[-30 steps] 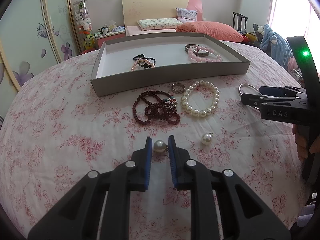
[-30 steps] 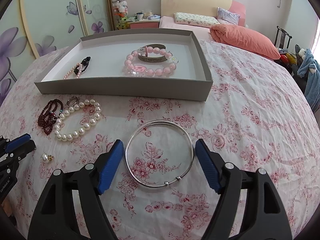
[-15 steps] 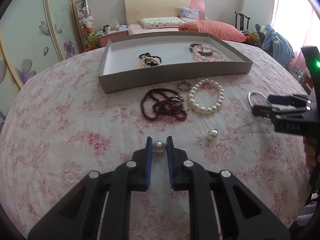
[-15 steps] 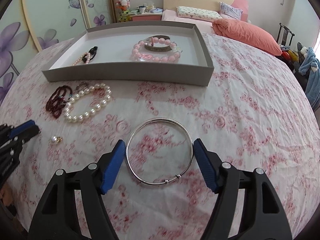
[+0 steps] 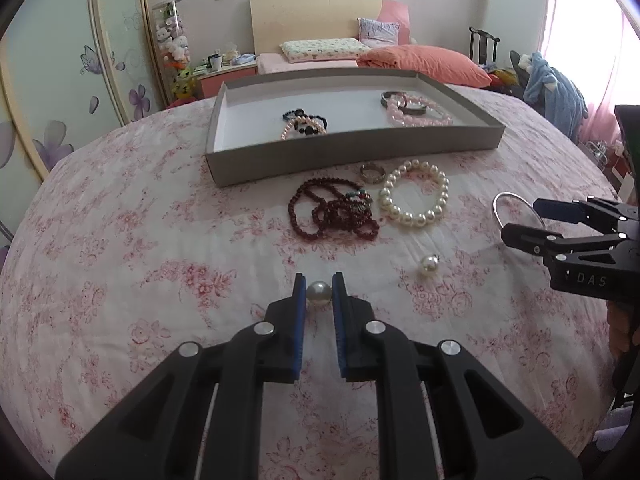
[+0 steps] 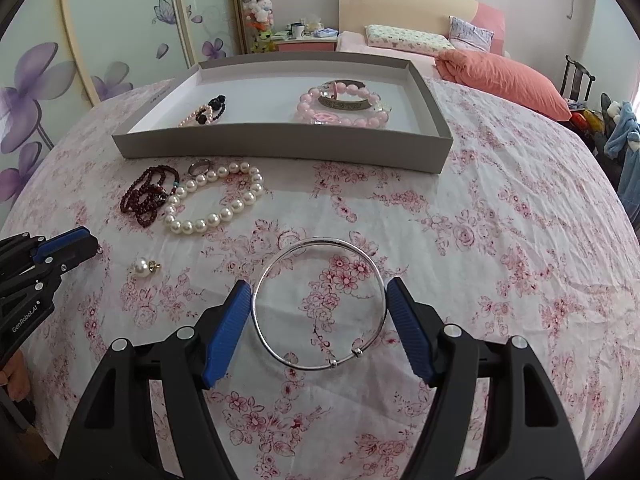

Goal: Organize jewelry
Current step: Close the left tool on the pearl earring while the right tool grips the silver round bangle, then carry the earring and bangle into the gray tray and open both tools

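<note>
Left tongs (image 5: 319, 292): I have them clamped on a pearl bead (image 5: 318, 293).
Right tongs (image 6: 319, 307): spread wide, my pads touching the silver bangle (image 6: 319, 305) on both sides.

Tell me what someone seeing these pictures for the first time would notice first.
Probably the two grippers, each closed on jewelry above the flowered bedspread: the left gripper pinches a single pearl, and the right gripper holds a thin silver bangle across its width. Next comes the gray tray behind them, already holding bracelets, with a pearl bracelet and dark red beads lying just in front of it.
</note>
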`<state>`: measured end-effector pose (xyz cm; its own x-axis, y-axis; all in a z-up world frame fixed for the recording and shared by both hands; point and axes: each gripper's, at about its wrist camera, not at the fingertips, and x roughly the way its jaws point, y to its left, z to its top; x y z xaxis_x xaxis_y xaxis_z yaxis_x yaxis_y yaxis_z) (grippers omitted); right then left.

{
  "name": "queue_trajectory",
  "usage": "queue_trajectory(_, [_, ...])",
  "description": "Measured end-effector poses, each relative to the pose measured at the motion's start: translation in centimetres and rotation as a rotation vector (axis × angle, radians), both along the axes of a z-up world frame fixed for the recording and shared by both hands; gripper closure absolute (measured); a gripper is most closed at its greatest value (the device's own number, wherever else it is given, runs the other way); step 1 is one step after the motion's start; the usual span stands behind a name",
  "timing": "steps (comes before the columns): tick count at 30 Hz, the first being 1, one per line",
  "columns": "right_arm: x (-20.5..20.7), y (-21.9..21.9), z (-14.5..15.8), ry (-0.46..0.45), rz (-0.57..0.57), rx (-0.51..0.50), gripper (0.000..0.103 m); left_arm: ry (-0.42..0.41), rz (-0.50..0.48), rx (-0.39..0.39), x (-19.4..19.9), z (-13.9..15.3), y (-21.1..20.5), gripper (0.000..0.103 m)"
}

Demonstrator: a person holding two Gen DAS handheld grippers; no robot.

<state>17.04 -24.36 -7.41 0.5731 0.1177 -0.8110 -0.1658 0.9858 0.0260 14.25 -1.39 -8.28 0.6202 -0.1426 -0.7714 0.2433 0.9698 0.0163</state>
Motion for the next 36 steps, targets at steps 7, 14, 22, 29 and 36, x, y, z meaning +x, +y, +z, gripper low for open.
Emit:
queue_trajectory(7, [0.0, 0.3, -0.1, -0.004, 0.008, -0.026, 0.033, -0.006, 0.004, 0.015, -0.1, -0.1, -0.2, 0.088])
queue_trajectory(14, [0.0, 0.2, -0.2, 0.01, 0.015, -0.019, 0.032, -0.007, 0.017, 0.028, -0.1, -0.1, -0.3, 0.083])
queue_trajectory(22, [-0.5, 0.1, 0.0, 0.027, 0.007, -0.01, 0.033, 0.009, 0.009, 0.0, -0.4, -0.2, 0.1, 0.088])
queue_trajectory(29, [-1.4, -0.4, 0.4, -0.013, -0.018, 0.05, 0.033, -0.024, 0.026, -0.052, -1.0, 0.6, 1.2, 0.089])
queue_trajectory(36, [-1.8, -0.4, 1.9, -0.089, -0.035, 0.089, 0.033, -0.086, 0.042, -0.086, -1.5, 2.0, 1.5, 0.089])
